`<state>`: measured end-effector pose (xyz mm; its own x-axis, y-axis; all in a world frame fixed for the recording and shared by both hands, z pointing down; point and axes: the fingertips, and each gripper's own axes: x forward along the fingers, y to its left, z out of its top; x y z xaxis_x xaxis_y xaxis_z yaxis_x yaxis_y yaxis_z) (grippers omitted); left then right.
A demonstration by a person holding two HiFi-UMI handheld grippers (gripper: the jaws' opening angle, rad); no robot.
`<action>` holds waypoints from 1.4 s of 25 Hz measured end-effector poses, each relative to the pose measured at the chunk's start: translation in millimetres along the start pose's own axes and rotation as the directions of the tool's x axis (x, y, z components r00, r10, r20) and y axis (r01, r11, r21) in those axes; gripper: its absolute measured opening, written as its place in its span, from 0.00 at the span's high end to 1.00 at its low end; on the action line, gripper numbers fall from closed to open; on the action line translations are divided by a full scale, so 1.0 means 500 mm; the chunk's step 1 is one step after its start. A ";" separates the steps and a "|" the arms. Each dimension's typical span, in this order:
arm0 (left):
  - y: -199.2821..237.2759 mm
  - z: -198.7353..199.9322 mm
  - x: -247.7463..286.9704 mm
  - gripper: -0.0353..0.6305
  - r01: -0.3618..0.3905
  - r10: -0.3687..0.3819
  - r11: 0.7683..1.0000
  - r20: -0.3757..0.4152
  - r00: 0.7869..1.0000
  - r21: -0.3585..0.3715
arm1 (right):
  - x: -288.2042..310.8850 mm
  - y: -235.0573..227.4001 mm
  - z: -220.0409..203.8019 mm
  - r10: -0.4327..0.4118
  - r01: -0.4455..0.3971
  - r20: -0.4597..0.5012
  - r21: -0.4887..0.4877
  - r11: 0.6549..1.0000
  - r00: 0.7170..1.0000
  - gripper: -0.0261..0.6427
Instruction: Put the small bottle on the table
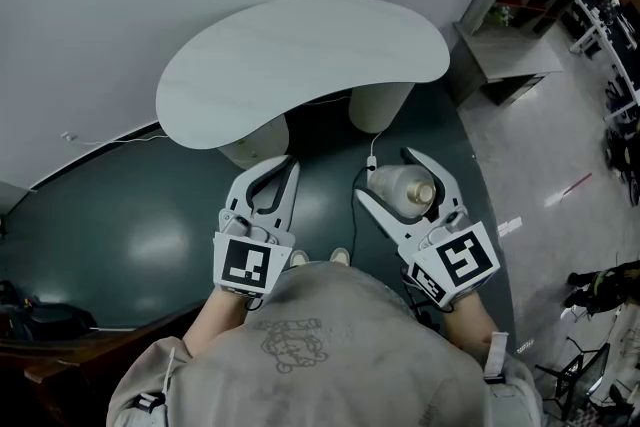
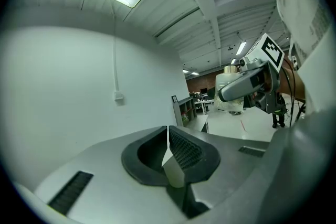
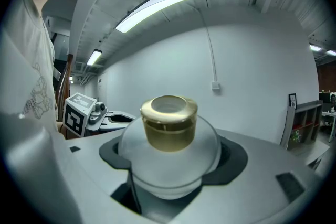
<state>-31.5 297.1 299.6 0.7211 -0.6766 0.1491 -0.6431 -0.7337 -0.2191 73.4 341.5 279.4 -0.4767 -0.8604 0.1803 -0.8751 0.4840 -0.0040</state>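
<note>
A small white bottle point(image 1: 402, 189) with a gold cap point(image 3: 169, 123) lies sideways between the jaws of my right gripper point(image 1: 388, 177), cap towards the table. That gripper is shut on it, held in the air in front of the person's body. In the right gripper view the pale round bottle body point(image 3: 168, 165) fills the jaw gap. My left gripper point(image 1: 287, 163) hangs beside it to the left, shut with nothing in it, its fingertips point(image 2: 168, 134) meeting. The white kidney-shaped table point(image 1: 300, 55) stands just beyond both grippers, its top bare. The left gripper view shows the right gripper point(image 2: 247, 84) and the bottle point(image 2: 228, 86).
The table rests on two pale round legs point(image 1: 380, 105) on a dark green floor point(image 1: 130, 215). A white wall runs behind it, with a thin cable point(image 1: 100, 140) along its foot. A grey shelf unit point(image 1: 510, 45) stands at the upper right. Dark gear point(image 1: 40, 320) lies at the lower left.
</note>
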 end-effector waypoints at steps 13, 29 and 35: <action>-0.065 0.001 0.039 0.91 -0.030 0.030 0.999 -0.006 1.000 0.016 | -0.040 -0.057 -0.034 0.032 -0.032 0.011 0.011 0.999 0.999 0.45; -0.041 -0.033 0.102 0.91 -0.092 0.091 0.996 0.007 0.996 0.022 | -0.005 -0.113 -0.061 0.060 -0.059 0.020 -0.033 0.998 0.998 0.45; 0.005 -0.051 0.135 0.91 -0.089 0.089 0.995 0.002 0.996 0.048 | 0.052 -0.130 -0.064 0.057 -0.056 0.024 -0.028 0.998 0.998 0.45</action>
<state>8.8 247.9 333.7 0.6618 -0.7389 0.1270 -0.6914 -0.6670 -0.2777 120.6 292.7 315.6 -0.5276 -0.8349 0.1566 -0.8441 0.5360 0.0138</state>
